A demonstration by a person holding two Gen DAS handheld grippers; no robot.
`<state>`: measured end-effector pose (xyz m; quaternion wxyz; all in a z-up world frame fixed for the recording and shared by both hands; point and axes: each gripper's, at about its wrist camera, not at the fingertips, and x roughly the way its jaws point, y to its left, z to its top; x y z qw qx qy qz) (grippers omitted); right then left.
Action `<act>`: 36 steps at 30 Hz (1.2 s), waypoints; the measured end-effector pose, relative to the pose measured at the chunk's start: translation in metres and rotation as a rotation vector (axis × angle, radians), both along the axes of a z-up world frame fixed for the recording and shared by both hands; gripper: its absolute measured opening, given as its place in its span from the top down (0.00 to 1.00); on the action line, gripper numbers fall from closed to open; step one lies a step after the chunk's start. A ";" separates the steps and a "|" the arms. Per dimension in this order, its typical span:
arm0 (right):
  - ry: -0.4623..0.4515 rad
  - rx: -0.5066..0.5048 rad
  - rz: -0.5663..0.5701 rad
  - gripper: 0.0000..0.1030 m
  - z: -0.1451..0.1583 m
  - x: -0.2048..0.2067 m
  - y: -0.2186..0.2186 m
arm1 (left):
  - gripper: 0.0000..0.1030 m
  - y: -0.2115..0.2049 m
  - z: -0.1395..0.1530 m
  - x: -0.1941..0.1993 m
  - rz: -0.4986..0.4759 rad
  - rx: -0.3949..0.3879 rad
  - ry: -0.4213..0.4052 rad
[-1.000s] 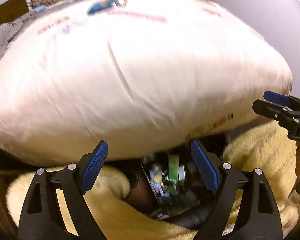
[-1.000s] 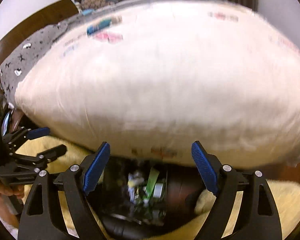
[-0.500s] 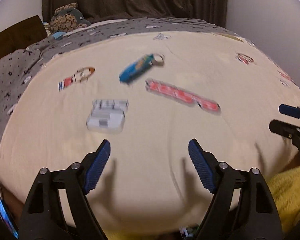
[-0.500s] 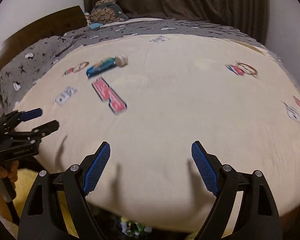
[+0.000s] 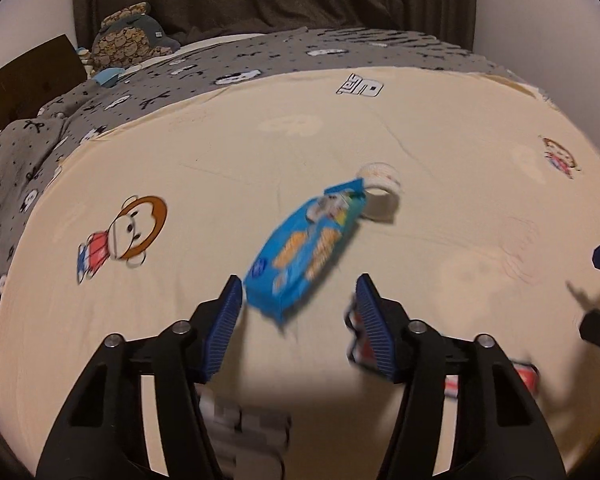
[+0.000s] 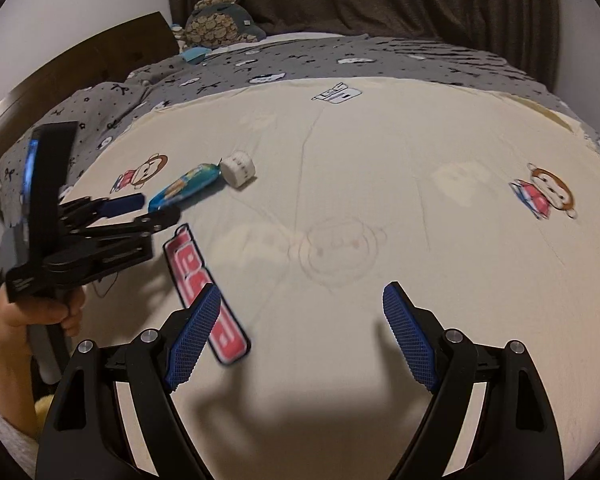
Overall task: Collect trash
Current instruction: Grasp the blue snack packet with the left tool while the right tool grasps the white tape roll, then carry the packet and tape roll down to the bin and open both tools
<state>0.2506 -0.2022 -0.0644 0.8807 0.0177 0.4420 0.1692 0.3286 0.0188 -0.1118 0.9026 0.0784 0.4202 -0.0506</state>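
A blue snack wrapper lies on the cream bedsheet, with a white paper cup on its side at its far end. My left gripper is open and empty, its fingertips at the wrapper's near end, apart from it. In the right wrist view the wrapper and cup lie far left, with the left gripper beside them. My right gripper is open and empty over bare sheet.
The red-and-white label by the right gripper's left finger looks like a print on the sheet. A grey patterned duvet, a plush toy and a dark headboard lie beyond.
Both grippers rose from the trash bin below the bed's edge to over the bed. The left gripper moved forward up to the blue wrapper. Both stayed open.
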 end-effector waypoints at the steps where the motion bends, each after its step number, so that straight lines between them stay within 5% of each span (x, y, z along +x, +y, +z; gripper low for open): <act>1: 0.009 0.008 0.006 0.18 -0.002 0.007 0.002 | 0.52 0.000 -0.003 0.006 0.000 0.006 0.004; 4: 0.015 0.000 0.015 0.18 -0.007 0.024 0.010 | 0.64 -0.001 -0.008 0.021 -0.007 0.032 0.008; 6: 0.014 -0.009 0.034 0.18 -0.010 0.033 0.018 | 0.83 0.003 -0.009 0.028 -0.020 0.008 0.021; 8: 0.002 -0.024 0.057 0.18 -0.012 0.043 0.029 | 0.87 0.008 -0.007 0.031 -0.024 -0.017 0.019; 22: -0.044 -0.048 0.159 0.19 -0.024 0.108 0.107 | 0.91 0.052 0.006 0.028 0.000 -0.046 0.002; 25: -0.026 -0.058 0.163 0.33 -0.030 0.116 0.113 | 0.91 0.059 0.010 0.025 0.008 -0.047 -0.003; 28: -0.022 -0.090 0.166 0.62 -0.034 0.119 0.118 | 0.91 0.062 0.015 0.021 0.007 -0.046 -0.008; 36: -0.054 -0.098 0.172 0.64 -0.012 0.082 0.099 | 0.91 0.046 0.029 -0.009 -0.024 -0.055 -0.021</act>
